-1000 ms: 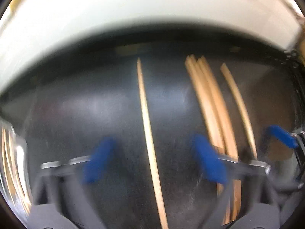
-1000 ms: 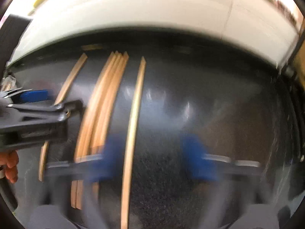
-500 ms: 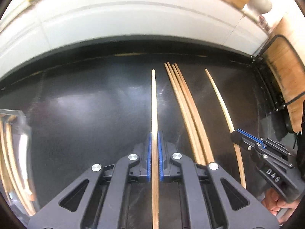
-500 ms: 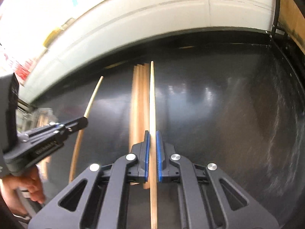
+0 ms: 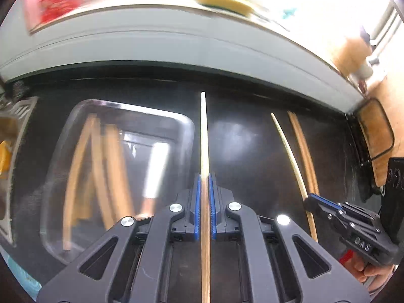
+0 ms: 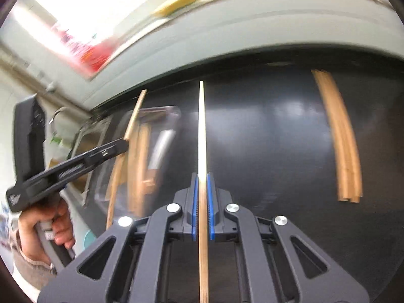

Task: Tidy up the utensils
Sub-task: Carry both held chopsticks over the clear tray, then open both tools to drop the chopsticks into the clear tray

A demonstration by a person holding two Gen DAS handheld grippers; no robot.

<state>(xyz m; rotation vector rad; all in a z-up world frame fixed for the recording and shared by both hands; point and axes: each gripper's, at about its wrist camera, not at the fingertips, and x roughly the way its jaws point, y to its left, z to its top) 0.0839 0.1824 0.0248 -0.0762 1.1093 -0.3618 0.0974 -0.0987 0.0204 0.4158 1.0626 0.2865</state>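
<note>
Chopsticks are what both grippers carry. In the left wrist view, the left gripper [image 5: 205,207] pinches one wooden chopstick [image 5: 204,136] between its blue pads, the stick's long axis running straight up the frame centre. The clear plastic tray [image 5: 176,118], already holding several blurred chopsticks, lies just left of it, lower left to centre. The right gripper [image 5: 309,199] sits at lower right, clamped on a paler chopstick [image 5: 285,146] of its own.

In the right wrist view, the right gripper [image 6: 202,207] is pressed onto its chopstick [image 6: 201,131], again upright at centre. The tray [image 6: 174,109] sits at centre left, beyond the left gripper [image 6: 125,145], so the left hand looks nearer. A loose bundle of chopsticks [image 6: 341,136] stays on the black counter [image 6: 265,139], upper right.
</note>
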